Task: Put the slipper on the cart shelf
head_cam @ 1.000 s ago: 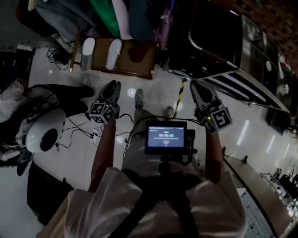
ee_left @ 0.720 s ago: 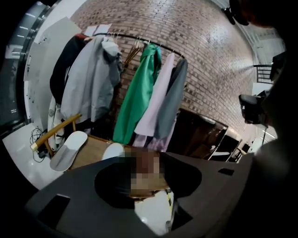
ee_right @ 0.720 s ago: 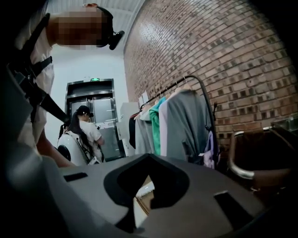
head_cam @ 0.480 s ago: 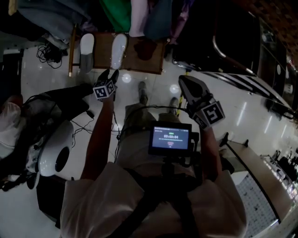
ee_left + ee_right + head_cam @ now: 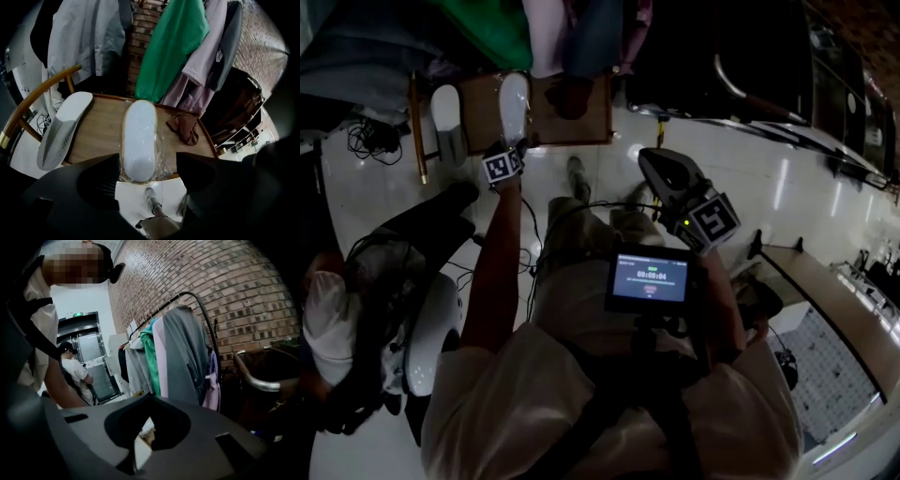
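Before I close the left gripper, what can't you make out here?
- Cart shelf: head view, too dark; only the cart's handle shows.
- Wrapped slipper, near end: head view, the left gripper covers it; its jaws have just been opening, that end between them.
- Second slipper, near end: left gripper view, behind a jaw.

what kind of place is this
Likely an indoor lobby or studio space rather than a home: a brick wall, a rail of hanging clothes, a glossy white floor, and what look like lift doors.
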### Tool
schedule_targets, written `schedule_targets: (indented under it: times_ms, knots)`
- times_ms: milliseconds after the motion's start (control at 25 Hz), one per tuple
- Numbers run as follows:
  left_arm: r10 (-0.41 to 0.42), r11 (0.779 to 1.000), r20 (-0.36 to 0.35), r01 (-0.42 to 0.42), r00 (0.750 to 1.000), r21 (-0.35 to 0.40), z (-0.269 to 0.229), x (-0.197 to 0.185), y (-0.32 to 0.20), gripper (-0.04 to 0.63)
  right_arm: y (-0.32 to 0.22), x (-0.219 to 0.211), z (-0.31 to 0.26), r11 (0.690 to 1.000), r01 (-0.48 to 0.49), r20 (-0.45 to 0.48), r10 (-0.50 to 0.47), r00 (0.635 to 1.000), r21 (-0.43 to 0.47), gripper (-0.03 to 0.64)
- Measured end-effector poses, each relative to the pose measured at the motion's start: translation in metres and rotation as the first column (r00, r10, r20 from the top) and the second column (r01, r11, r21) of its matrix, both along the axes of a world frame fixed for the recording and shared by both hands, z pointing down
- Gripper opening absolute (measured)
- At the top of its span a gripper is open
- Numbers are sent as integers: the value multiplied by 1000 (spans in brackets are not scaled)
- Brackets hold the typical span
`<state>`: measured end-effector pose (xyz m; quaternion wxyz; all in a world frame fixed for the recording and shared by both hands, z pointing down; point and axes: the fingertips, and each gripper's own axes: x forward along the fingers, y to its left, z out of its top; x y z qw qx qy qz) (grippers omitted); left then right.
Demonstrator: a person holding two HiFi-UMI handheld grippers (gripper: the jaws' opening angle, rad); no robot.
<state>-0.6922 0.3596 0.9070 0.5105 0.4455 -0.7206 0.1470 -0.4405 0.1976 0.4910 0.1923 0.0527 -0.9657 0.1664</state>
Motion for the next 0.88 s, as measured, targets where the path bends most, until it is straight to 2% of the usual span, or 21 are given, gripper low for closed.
schedule_targets:
  times_ms: [160,320,480,600,760,880]
  knots:
    - [7,997,-33,-9,999,-73,26,-6,3,404,2,2,12,999,-21,-27,21,999,-27,8]
    - [24,995,-103,-34,994,-92,48,-2,3,454,9,4,24,998,-39,-52,36,998,-51,8]
    - [77,985,-80,-88,994,-151,60,-9,4,457,20,5,32,996,-51,-74,46,996,-78,8]
    - [113,972,-88,-129,990,-198,70,-6,2,457,26,5,36,994,-63,-89,55,995,-93,8]
    - [94,949,-124,-127,988,-290,83,3,14,457,33,9,42,992,-72,-112,60,992,-104,8]
    - [114,944,-112,-143,987,-296,83,3,9,456,36,14,45,989,-93,-129,79,988,-113,8]
